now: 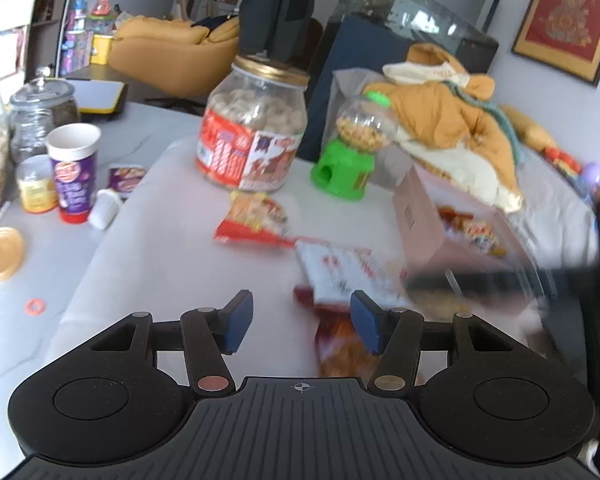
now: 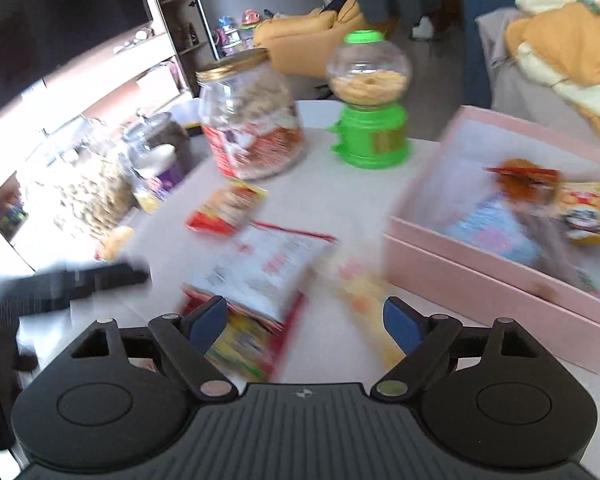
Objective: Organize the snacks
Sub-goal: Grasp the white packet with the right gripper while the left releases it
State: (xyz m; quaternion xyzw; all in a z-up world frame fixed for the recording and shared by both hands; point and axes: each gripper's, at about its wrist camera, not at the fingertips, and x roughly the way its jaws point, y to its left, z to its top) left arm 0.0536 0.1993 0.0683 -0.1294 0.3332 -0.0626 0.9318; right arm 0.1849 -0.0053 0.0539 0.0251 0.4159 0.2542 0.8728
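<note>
While both the left tool (image 1: 302, 326) and right tool (image 2: 306, 322) hang apart and empty, loose snack packets (image 2: 260, 276) lie on the surface beside the pink box (image 2: 496, 280) — next, probably, clamp one and box it.

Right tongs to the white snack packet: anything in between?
Nothing visible. The right tongs are open and empty, with the white snack packet lying just ahead on the table. The pink box sits off to the right.
</note>
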